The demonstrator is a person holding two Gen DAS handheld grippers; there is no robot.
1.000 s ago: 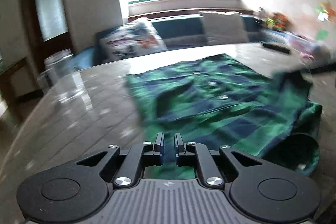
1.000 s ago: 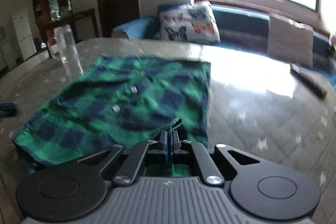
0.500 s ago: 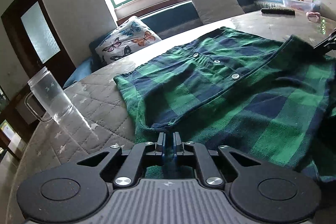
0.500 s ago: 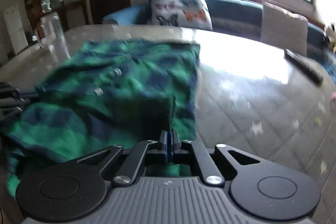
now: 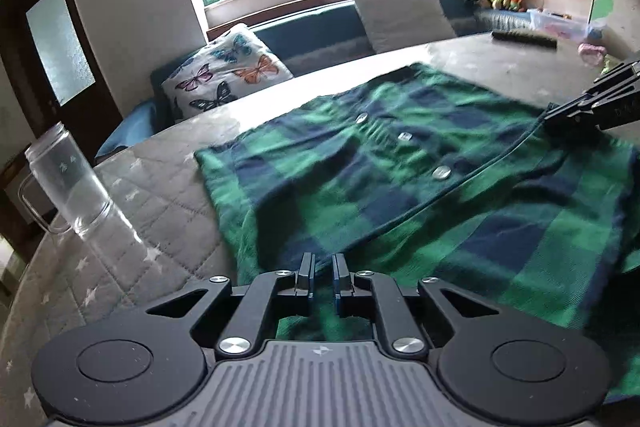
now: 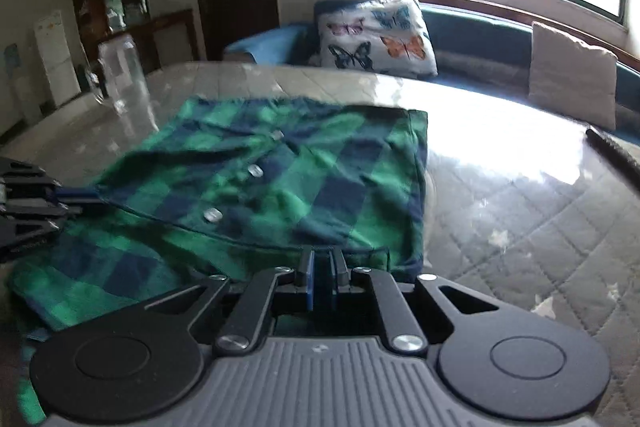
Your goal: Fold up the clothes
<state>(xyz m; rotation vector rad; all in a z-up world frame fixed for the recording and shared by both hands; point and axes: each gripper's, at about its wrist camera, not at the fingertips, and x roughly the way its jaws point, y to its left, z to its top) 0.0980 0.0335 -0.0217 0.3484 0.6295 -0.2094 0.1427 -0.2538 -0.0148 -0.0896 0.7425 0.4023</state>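
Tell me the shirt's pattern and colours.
The shirt is a green and dark navy check with pale buttons, clearest in the right wrist view.

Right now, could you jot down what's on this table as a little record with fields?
garment: green and navy plaid shirt, button side up, lying on the table
buttons: three white buttons visible in a row
surface: grey quilted table cover with small stars
left gripper: nearly closed on the shirt's near edge
right gripper: nearly closed on the shirt's edge
also on table: clear lidded mug, dark remote control
behind: butterfly cushion on a blue bench
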